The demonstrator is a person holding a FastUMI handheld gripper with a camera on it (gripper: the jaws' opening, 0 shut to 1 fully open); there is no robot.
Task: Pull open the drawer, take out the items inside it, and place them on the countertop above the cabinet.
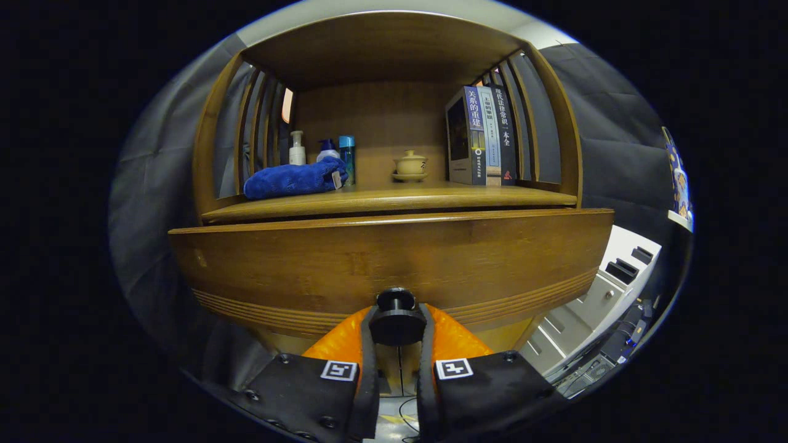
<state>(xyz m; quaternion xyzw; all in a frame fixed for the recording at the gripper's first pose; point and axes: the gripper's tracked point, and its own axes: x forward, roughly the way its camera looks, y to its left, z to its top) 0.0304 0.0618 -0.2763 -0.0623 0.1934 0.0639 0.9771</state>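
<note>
A wooden drawer front stands out from the cabinet, close ahead of me. Its round dark knob sits between my two fingers, and my gripper is shut on it from both sides. The drawer's inside is hidden behind its front. Above the drawer lies the wooden countertop. On its left part rests a folded blue towel. Behind the towel stand three small bottles.
A small lidded tea cup on a saucer stands mid-countertop, and upright books fill its right end. Slatted wooden sides and a top board enclose the shelf. A white drawer unit stands low to the right.
</note>
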